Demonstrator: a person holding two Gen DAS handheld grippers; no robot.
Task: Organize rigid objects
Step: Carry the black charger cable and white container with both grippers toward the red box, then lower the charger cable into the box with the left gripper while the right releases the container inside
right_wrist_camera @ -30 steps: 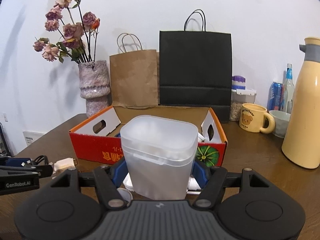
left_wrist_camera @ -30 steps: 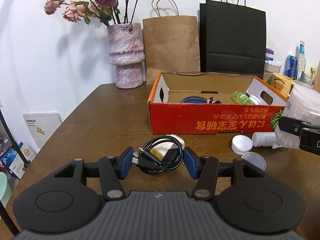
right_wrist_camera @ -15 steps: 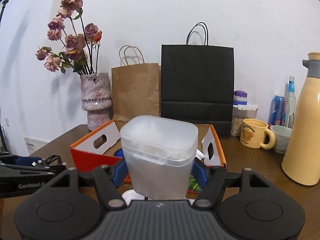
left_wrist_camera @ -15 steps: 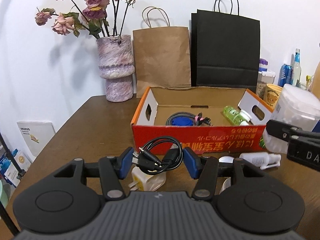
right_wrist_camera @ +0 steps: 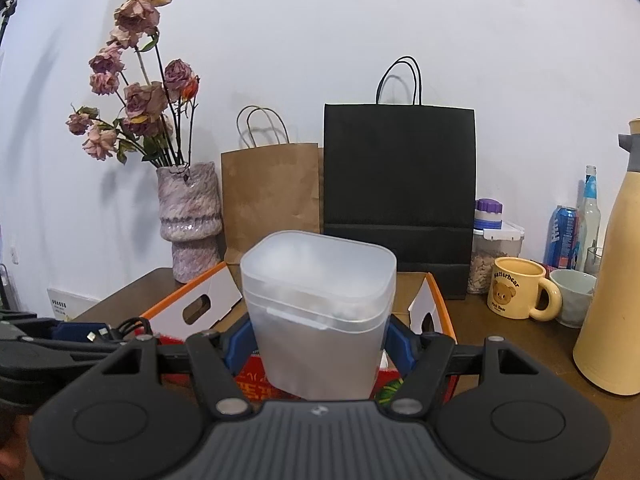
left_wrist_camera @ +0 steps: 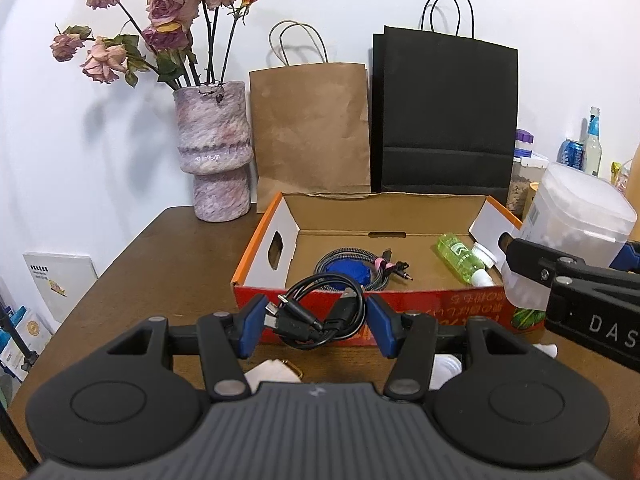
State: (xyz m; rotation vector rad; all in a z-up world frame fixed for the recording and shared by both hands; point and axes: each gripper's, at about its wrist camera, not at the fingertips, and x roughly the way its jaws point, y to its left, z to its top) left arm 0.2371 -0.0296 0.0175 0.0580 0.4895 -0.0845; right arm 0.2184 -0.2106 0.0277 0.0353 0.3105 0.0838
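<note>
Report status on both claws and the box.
Left claw gripping black cable coil. Right claw clamped on frosted container. Orange box ahead, open, nothing blocking.

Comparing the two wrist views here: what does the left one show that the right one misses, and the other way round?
Left wrist only: the box's contents, a braided cable coil and a green bottle. Right wrist only: the bear mug and the cream flask. Both: the red box, the black cable bundle in the left gripper, and the frosted container in the right gripper.
</note>
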